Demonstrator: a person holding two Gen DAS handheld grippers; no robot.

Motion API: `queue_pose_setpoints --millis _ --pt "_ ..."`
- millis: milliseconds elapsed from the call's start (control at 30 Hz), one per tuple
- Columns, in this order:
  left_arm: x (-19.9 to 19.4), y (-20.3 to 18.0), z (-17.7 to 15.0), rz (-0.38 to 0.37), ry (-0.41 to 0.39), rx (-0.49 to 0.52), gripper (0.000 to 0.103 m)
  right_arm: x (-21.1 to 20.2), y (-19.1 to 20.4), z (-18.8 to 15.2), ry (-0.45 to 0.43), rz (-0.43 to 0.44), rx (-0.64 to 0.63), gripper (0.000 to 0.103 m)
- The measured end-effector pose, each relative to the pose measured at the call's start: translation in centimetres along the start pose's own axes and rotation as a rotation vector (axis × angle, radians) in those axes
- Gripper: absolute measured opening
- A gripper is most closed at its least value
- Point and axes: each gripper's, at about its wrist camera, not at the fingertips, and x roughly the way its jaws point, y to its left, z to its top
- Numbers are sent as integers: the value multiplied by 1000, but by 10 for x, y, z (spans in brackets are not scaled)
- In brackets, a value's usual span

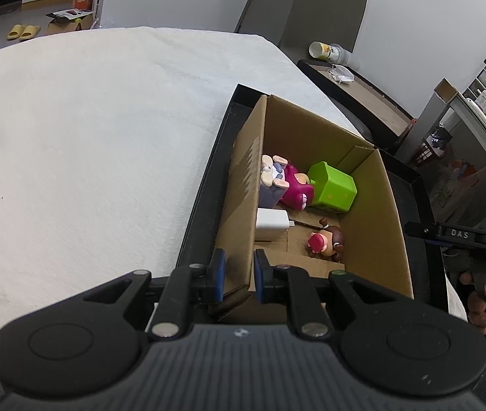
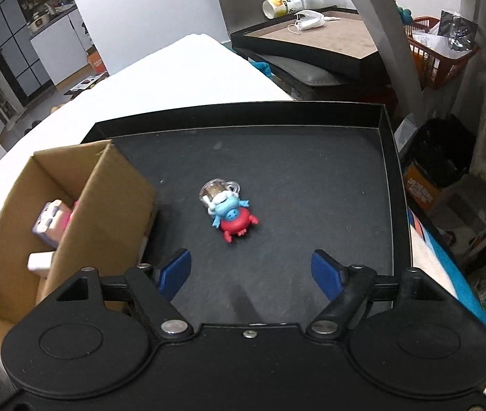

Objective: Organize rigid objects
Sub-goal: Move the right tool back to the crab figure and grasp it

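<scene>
Step in hand looks like pickup of the last loose toy. Left gripper (image 1: 237,279) is clamped on the near wall of the cardboard box (image 1: 373,205), steadying it. Right gripper (image 2: 251,272) hangs with jaws wide apart and nothing between them, above the black tray (image 2: 311,185). The figurine (image 2: 227,207) lies on the tray floor just right of the box, long axis running away from the camera and slightly left, clear dome far, red base near. Next: drop lower, straddle the red base, close.

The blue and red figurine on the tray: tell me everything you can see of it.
The blue and red figurine looks like glossy plastic: a blue character on a red crab-like base, with a clear dome at its far end. It lies tipped over on the black tray, right of the cardboard box, touching nothing else, ahead of the open right gripper.
</scene>
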Motion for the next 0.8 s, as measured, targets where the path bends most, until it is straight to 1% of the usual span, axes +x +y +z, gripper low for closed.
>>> queue_pose_setpoints --millis 400,600,800 --pt "5 -2 1 18 9 9 16 34 9 7 -20 22 -112 75" --pt "5 -2 1 21 10 11 16 51 10 8 -4 8 -182 67" --pt "5 -4 1 29 9 19 16 60 18 11 -28 27 -259 68"
